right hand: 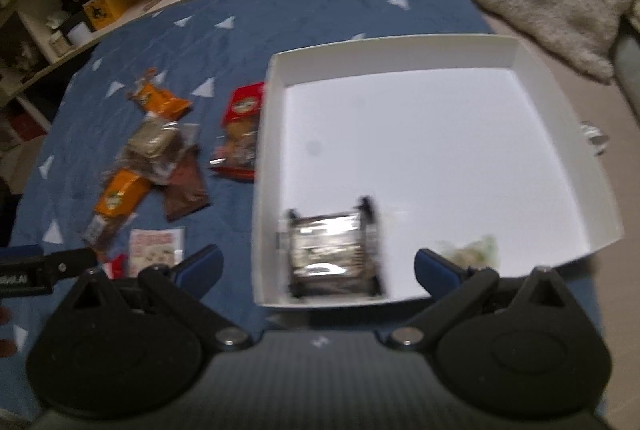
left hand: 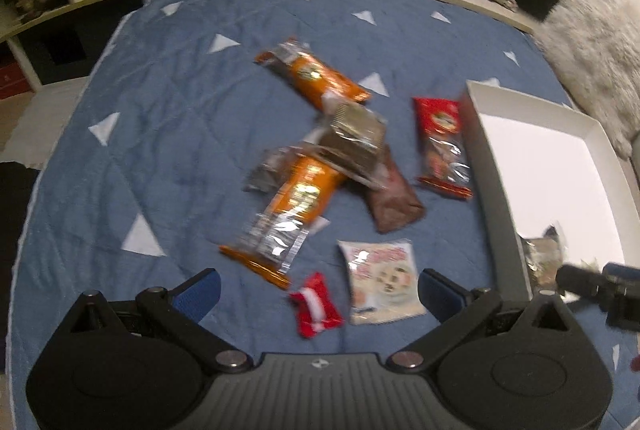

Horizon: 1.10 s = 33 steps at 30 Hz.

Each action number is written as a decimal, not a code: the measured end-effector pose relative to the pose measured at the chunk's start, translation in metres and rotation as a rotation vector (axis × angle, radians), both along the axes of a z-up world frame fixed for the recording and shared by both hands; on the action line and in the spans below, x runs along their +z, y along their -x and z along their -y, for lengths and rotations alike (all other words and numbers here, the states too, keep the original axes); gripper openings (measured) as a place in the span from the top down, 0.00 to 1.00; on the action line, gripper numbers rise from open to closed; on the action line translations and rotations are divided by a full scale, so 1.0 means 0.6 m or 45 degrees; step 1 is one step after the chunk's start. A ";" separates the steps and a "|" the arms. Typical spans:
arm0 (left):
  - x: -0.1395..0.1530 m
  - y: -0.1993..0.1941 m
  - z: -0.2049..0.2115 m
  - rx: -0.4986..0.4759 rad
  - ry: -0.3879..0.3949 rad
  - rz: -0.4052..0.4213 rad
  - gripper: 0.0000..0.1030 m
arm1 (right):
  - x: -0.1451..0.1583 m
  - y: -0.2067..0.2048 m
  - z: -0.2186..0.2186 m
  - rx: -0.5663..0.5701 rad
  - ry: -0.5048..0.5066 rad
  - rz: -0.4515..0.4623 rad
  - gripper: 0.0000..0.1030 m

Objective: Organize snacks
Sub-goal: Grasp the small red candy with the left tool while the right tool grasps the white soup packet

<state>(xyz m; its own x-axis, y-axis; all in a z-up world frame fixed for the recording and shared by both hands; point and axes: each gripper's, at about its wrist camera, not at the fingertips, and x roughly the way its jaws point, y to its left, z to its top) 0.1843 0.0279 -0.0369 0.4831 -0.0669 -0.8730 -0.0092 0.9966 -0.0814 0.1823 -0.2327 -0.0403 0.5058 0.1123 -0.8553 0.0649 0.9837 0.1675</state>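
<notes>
On the blue bed [left hand: 168, 133] the white box [right hand: 552, 85] sits right of the scattered snacks, holding one dark silvery packet [right hand: 334, 254] near its front wall. Both grippers hover with jaws spread, gripping nothing: the right gripper [right hand: 318, 266] over that packet, the left gripper [left hand: 320, 288] over the little red packet [left hand: 316, 304]. I'd drop straight onto that, pinch its middle and clear the box wall.

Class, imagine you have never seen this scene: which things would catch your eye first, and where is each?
The big white box stands out on the right side of the blue quilt, nearly bare, with a silvery dark packet lying by its near wall. Left of it sprawls a bright heap of snacks, led by two orange packets. Both grippers, left and right, hang open and hold nothing.
</notes>
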 end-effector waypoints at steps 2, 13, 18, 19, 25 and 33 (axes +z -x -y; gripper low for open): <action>-0.001 -0.005 -0.019 0.018 0.001 0.000 0.00 | -0.004 -0.003 -0.020 0.027 -0.017 0.003 0.00; -0.056 -0.019 -0.077 0.118 0.124 -0.081 0.00 | -0.041 -0.031 -0.127 0.159 -0.073 0.032 0.00; -0.081 -0.019 -0.090 0.246 0.160 -0.105 0.00 | -0.065 -0.052 -0.155 0.203 -0.162 0.045 0.00; -0.084 -0.019 -0.096 0.281 0.169 -0.111 0.00 | -0.070 -0.053 -0.162 0.213 -0.179 0.048 0.00; -0.100 -0.017 -0.116 0.431 0.219 -0.130 0.02 | -0.105 -0.076 -0.203 0.275 -0.236 0.035 0.10; -0.115 -0.023 -0.094 0.385 0.315 -0.189 0.21 | -0.142 -0.082 -0.243 0.319 -0.201 0.019 0.25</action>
